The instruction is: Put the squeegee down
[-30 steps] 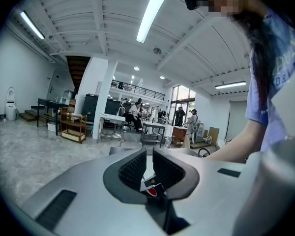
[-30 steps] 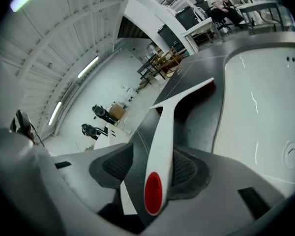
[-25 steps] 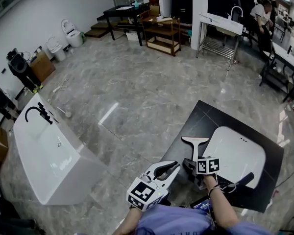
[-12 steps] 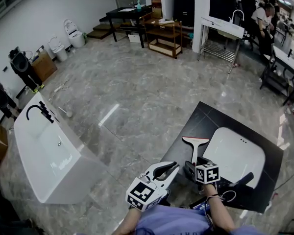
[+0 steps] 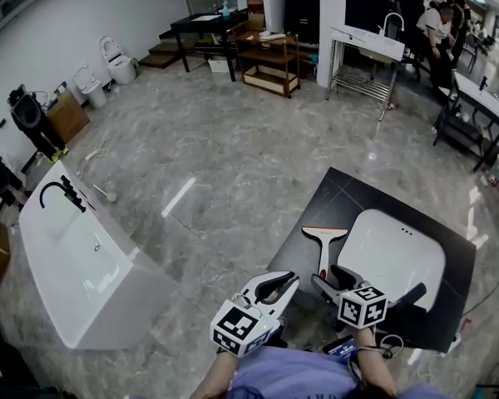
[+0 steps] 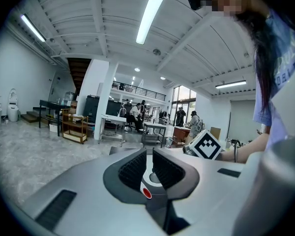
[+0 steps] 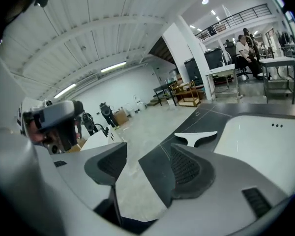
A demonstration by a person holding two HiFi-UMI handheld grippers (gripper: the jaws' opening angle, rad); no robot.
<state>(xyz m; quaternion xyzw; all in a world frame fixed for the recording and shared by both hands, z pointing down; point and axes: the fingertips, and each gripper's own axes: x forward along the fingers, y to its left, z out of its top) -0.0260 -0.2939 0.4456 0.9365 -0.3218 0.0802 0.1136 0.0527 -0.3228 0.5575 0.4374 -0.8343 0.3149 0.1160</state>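
The squeegee [image 5: 324, 241], white-bladed with a slim handle, lies flat on the black slab [image 5: 349, 194] just left of the white basin [image 5: 395, 256]. My right gripper [image 5: 327, 276] hovers above the handle's near end, open and holding nothing. In the right gripper view the squeegee [image 7: 196, 137] shows beyond the right gripper [image 7: 147, 163], apart from its spread jaws. My left gripper [image 5: 284, 283] is held to the left of the right one, over the slab's near corner. Seen in its own view, the left gripper [image 6: 149, 163] is shut and empty.
A white bathtub [image 5: 75, 264] with a black tap stands on the floor at left. A black faucet [image 5: 412, 296] lies at the basin's near edge. Toilets, wooden shelves, tables and seated people are far off at the back. Grey marble floor lies between.
My right gripper has let go of the squeegee's handle, risen and drawn back toward me. The squeegee stays lying on the slab. The left gripper has kept still.
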